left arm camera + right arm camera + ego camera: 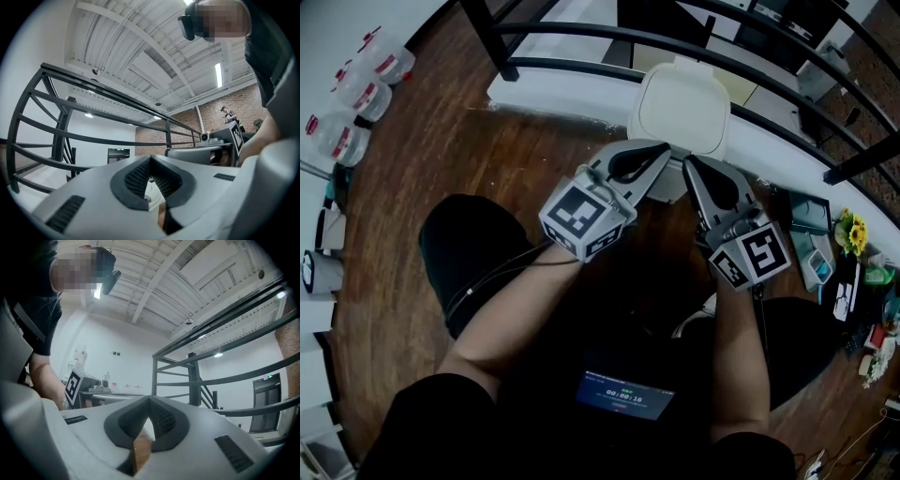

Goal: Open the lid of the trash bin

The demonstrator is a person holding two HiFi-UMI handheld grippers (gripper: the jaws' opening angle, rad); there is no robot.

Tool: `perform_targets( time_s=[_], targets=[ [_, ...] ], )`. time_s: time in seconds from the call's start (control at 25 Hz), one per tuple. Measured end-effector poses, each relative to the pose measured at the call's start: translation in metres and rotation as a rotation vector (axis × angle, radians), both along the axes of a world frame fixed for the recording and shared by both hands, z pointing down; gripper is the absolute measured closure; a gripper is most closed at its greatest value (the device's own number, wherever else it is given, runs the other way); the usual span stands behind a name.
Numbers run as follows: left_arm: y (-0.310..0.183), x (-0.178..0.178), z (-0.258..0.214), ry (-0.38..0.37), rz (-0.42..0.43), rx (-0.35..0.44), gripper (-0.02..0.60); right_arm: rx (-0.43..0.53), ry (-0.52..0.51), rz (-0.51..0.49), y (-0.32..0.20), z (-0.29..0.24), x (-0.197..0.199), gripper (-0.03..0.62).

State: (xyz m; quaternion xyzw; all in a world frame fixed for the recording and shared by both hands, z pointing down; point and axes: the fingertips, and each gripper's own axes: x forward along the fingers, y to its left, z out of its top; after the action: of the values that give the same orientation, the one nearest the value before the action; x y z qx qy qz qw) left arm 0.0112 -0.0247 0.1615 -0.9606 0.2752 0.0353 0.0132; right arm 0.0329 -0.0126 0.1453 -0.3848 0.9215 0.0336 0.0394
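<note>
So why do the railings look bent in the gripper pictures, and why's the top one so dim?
Left gripper view: the wide-angle lens bows the railing and blacks out the corners; the ceiling light glares. Right gripper view: same bowing, same dark corners. Head view: dim overall; only the pale bin lid stands out.

The trash bin lid (pixel 684 108) is smooth plastic, the floor (pixel 441 141) glossy wood.

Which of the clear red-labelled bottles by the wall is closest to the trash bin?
The topmost bottle in the head view, at the row's end nearest the black railing; the other bottles lie farther from the trash bin.
</note>
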Motion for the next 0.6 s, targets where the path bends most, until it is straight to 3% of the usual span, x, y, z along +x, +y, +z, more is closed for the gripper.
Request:
perform_targets(
  time_s=[0.6],
  targets=[
    [-0.004,-0.006,0.007,-0.015,-0.01,-0.01,0.544,-0.018,0.013,0.002,-0.007,0.007,-0.016,0.569]
  ],
)
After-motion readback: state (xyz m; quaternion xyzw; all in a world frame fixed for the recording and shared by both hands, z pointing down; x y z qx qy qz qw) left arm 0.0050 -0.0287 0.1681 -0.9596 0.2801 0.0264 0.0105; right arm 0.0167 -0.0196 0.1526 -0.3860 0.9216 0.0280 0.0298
